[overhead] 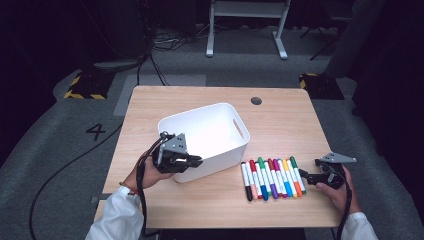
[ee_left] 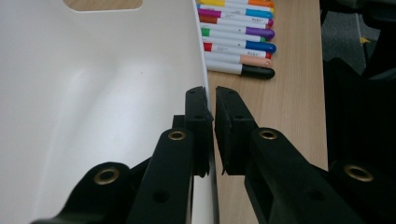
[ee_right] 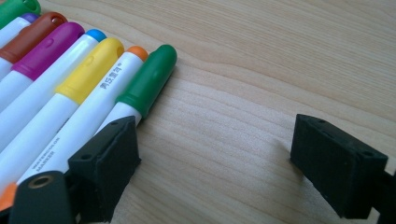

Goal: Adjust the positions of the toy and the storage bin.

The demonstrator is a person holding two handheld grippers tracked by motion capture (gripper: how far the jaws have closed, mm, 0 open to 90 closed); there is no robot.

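The left gripper (ee_left: pixel 211 100) has its jaws pinched on the near wall of the white bin (ee_left: pixel 93 93), one inside and one outside, the rim running up between them. The right gripper (ee_right: pixel 210 140) stands with its jaws wide apart and low over the table (ee_right: pixel 261 56); its left jaw sits at the barrel of the green marker (ee_right: pixel 144 84), the outermost of the row of markers (overhead: pixel 272 177), and its right jaw is well apart over bare wood. The likely aim is to lift a marker into the bin. The risk is at the right jaws: only one of them is beside the green marker, so closing from here may nudge it against its orange-tipped neighbour (ee_right: pixel 84 116) or roll it aside rather than catch it, and the tight row leaves no gap for a jaw to slip between. The thin bin wall could also flex or tip if the left hand (overhead: pixel 150 175) pulls. That hand reaches in from the bin's near left corner, wrist level; the right hand (overhead: pixel 340 190) lies low at the table's near right edge, gripper pointing left toward the markers.
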